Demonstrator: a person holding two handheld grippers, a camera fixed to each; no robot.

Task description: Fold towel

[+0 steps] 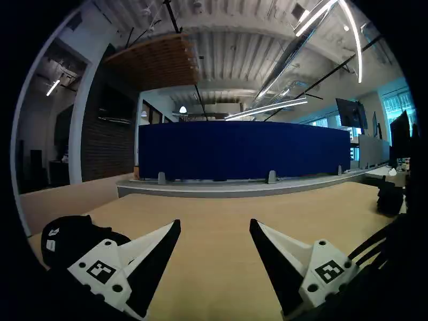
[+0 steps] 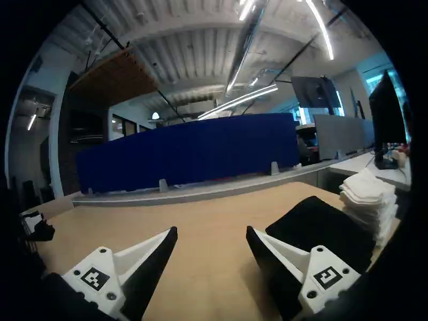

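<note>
— Holding anything in your left claw (image 1: 214,222)?

— No. Its two fingers are spread wide over the pale wooden surface (image 1: 214,198), with bare wood between the tips.

— And the other one?

— My right claw (image 2: 211,230) is spread just as wide, pinching nothing, low over the same surface.

— Where is the towel?

— In the right gripper view the black towel (image 2: 326,224) lies on the surface at the lower right of the frame, just past that claw's right-hand finger. The finger overlaps its near edge in the picture; whether they touch, I cannot tell.

— Anything beside it?

— A stack of white cloths (image 2: 370,200) stands at the towel's right, close against it, near the right edge of the frame.

— And in the left gripper view?

— A black bundle (image 1: 75,232) with small white tags sits at the lower left, behind my left-hand finger. A long blue partition (image 1: 241,150) runs across the middle of the frame, at the far side of the surface.
</note>
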